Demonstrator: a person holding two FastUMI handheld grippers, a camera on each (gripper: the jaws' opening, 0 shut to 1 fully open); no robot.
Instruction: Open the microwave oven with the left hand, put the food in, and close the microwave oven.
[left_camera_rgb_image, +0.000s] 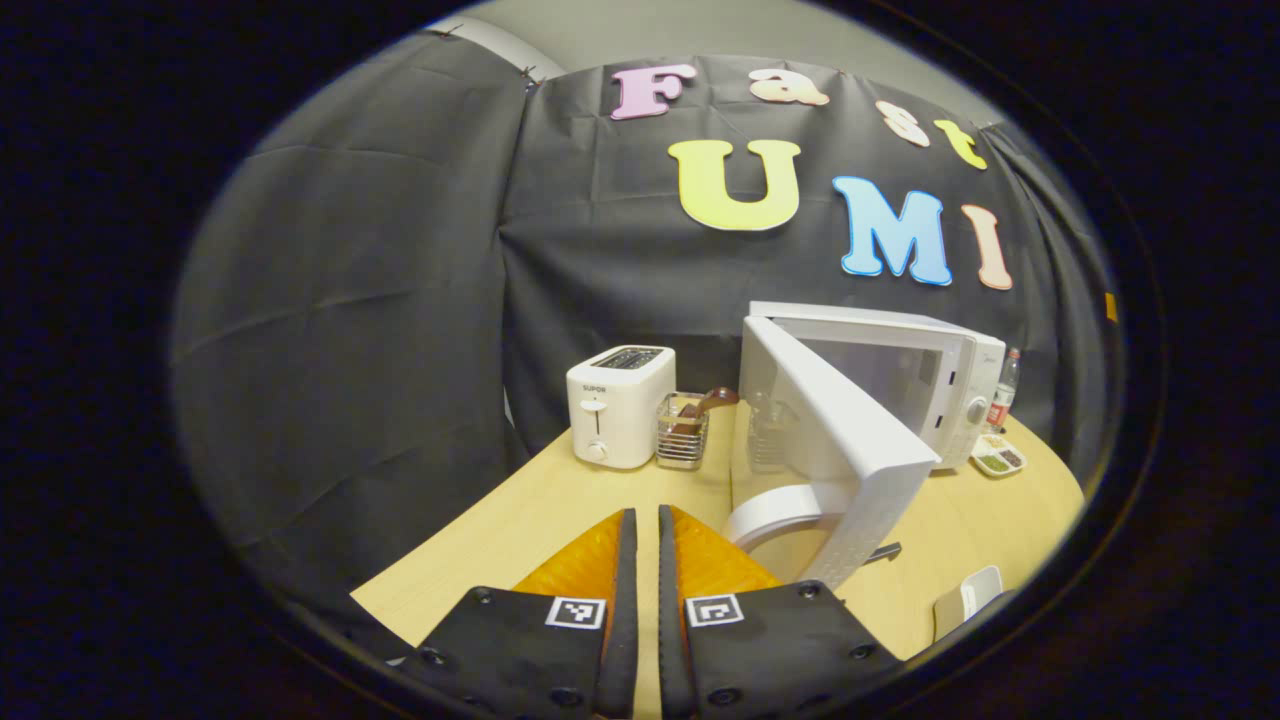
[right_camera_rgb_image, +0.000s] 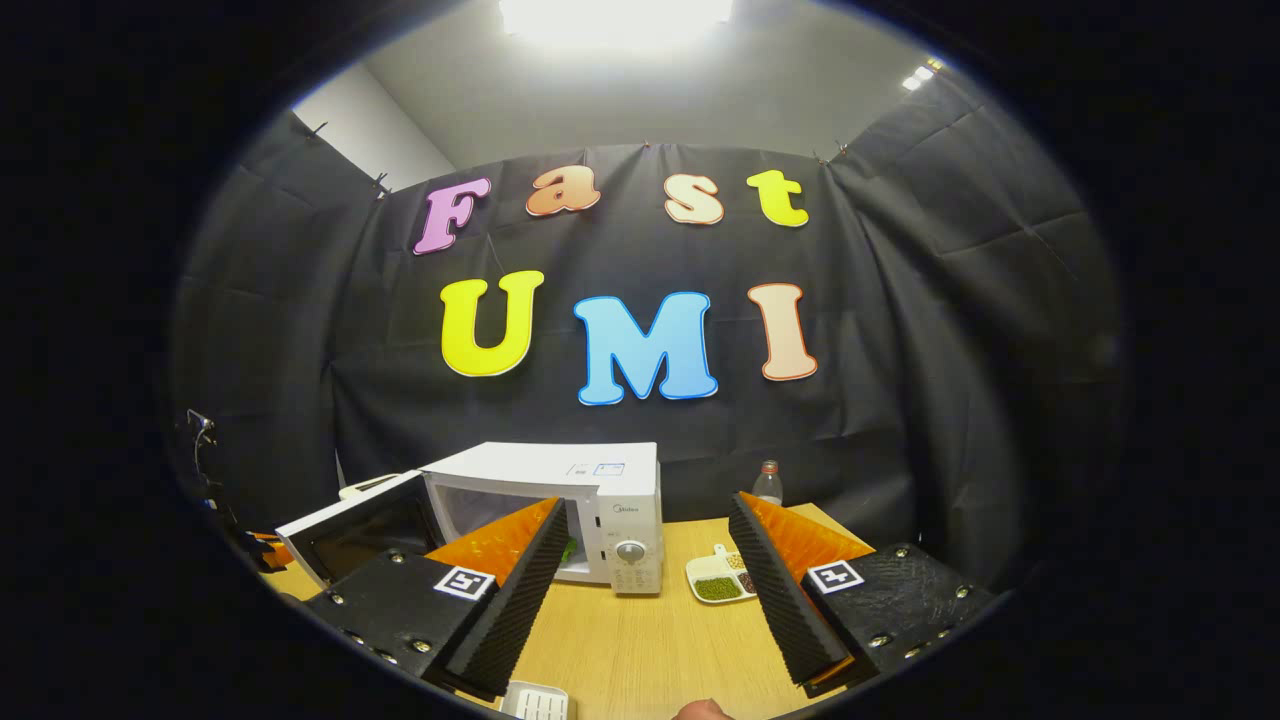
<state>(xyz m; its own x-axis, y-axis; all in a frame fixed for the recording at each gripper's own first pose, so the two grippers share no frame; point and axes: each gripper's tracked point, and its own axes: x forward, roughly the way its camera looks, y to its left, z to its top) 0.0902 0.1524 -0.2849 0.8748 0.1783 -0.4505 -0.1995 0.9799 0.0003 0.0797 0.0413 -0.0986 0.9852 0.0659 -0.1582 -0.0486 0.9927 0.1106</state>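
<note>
Judging from the layout: microwave oven (left_camera_rgb_image: 900, 390) found with door (left_camera_rgb_image: 850, 440) already swung wide open, so opening step taken as done; food-loading or door-closing step in hand. Noted left gripper (left_camera_rgb_image: 640, 530) with fingers nearly together, only a thin gap, clamped on nothing, hovering over the wooden table (left_camera_rgb_image: 560, 520) just short of the door's outer edge. Noted right gripper (right_camera_rgb_image: 645, 560) with fingers spread wide apart, holding nothing, aimed toward the oven's control panel (right_camera_rgb_image: 632, 560).

Spotted a small patch of green (right_camera_rgb_image: 568, 549) at the cavity mouth in the right gripper view, largely masked by the right gripper's own finger; possibly the food already inside, but could not be confirmed. If so, next move judged to call for the left gripper to get behind the door's free edge and push it round until latched.

Cavity interior washed out in the left gripper view. White toaster (left_camera_rgb_image: 620, 405), wire basket (left_camera_rgb_image: 683, 430), divided dish (right_camera_rgb_image: 722, 577) and bottle (right_camera_rgb_image: 767, 485) seen standing near the oven. White object (right_camera_rgb_image: 536, 703) at the near table edge cut off, unidentified.
</note>
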